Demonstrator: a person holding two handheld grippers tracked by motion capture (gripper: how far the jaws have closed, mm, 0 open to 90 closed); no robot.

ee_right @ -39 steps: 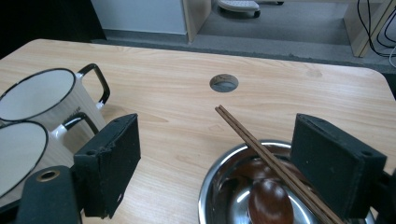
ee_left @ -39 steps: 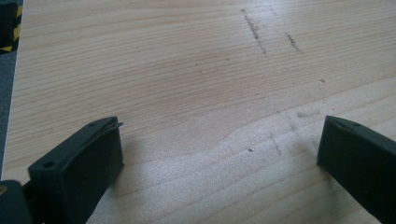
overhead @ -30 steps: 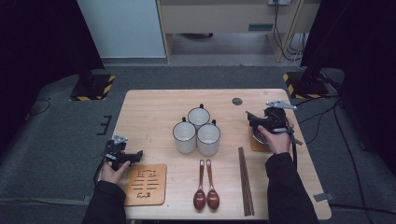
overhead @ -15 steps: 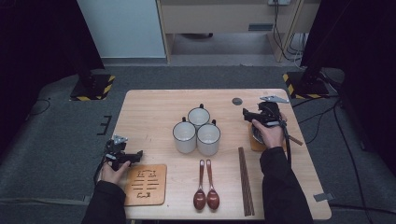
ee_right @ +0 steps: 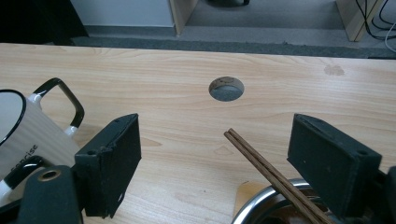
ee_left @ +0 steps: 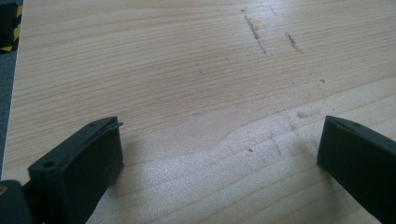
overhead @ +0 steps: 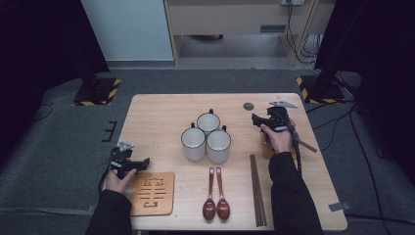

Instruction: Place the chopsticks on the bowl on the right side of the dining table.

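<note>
Right gripper view, right tongs spread wide over chopsticks, touching nothing, left tongs wide open above bare table.

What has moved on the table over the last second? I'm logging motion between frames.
The right gripper shifted left and slightly toward the table's far edge, above the metal bowl holding chopsticks; its jaws are open and empty. The left gripper, mugs, spoons and trivet stayed put.

- high view: above person's side, looks fwd/down on whole table.
- left gripper view: close over bare wood.
- right gripper view: low, faces table hole, shared w/ high view.
</note>
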